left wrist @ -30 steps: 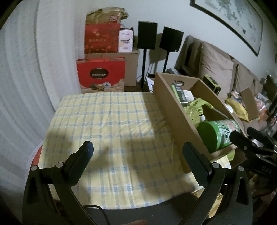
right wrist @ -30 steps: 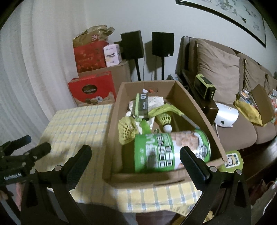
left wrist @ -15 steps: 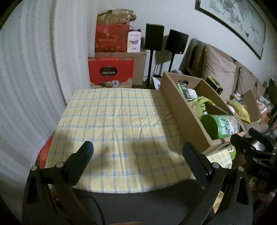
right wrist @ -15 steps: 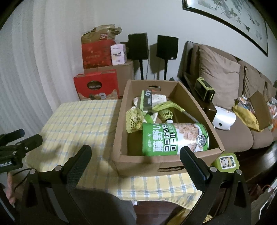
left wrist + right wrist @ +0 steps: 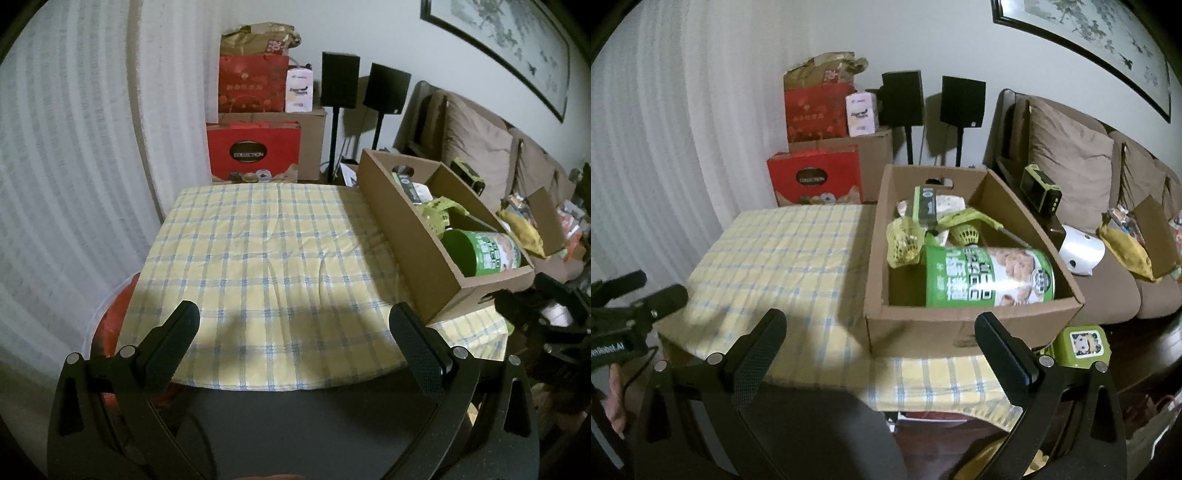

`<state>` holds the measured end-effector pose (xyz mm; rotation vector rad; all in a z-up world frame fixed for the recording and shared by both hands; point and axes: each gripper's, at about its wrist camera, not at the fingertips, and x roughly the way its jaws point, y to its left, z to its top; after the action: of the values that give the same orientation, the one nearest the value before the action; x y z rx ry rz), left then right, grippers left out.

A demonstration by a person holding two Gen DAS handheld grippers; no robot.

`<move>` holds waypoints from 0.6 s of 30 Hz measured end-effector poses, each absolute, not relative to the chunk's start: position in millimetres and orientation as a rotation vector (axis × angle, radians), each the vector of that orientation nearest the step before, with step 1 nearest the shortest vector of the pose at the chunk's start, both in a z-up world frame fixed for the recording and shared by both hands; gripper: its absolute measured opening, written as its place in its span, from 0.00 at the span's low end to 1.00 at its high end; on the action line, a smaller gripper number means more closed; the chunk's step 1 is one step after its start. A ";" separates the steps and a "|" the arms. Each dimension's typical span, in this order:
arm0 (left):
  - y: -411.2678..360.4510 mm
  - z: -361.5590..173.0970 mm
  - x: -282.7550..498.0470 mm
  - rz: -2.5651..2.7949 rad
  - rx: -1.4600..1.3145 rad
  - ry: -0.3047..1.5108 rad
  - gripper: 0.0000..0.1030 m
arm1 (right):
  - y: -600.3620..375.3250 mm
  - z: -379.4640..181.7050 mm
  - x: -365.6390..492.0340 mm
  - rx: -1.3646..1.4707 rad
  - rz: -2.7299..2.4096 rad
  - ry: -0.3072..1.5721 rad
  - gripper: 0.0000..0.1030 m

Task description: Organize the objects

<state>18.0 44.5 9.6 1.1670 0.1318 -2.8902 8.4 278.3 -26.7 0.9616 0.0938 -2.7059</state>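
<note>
A corrugated cardboard box (image 5: 964, 317) sits at the right end of a table under a wrinkled yellow-and-blue checked cloth (image 5: 266, 258). In the box, at its near wall, a glossy green can (image 5: 990, 277) lies on its side; behind it are yellow mesh bags (image 5: 903, 240) and a flat green pack (image 5: 925, 203). The left gripper (image 5: 295, 332) and right gripper (image 5: 881, 334) both gape wide, holding nothing. Since a second ago both have drawn back from the box, which looks smaller.

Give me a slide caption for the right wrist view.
Open right gripper facing a cardboard box holding a green canister on a checked tablecloth.
</note>
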 end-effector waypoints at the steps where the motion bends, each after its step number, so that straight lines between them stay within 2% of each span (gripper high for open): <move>1: 44.7 9.2 19.1 -2.889 1.166 0.129 1.00 | 278.1 -28.7 10.2 0.968 -2.702 0.096 1.00; 18: 43.4 5.0 22.9 -2.873 1.167 0.134 1.00 | 282.4 -25.5 20.3 0.943 -2.719 0.078 1.00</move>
<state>22.9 43.4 5.0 1.1670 0.1340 -2.8726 20.3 282.4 -25.5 0.9426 0.0780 -2.7195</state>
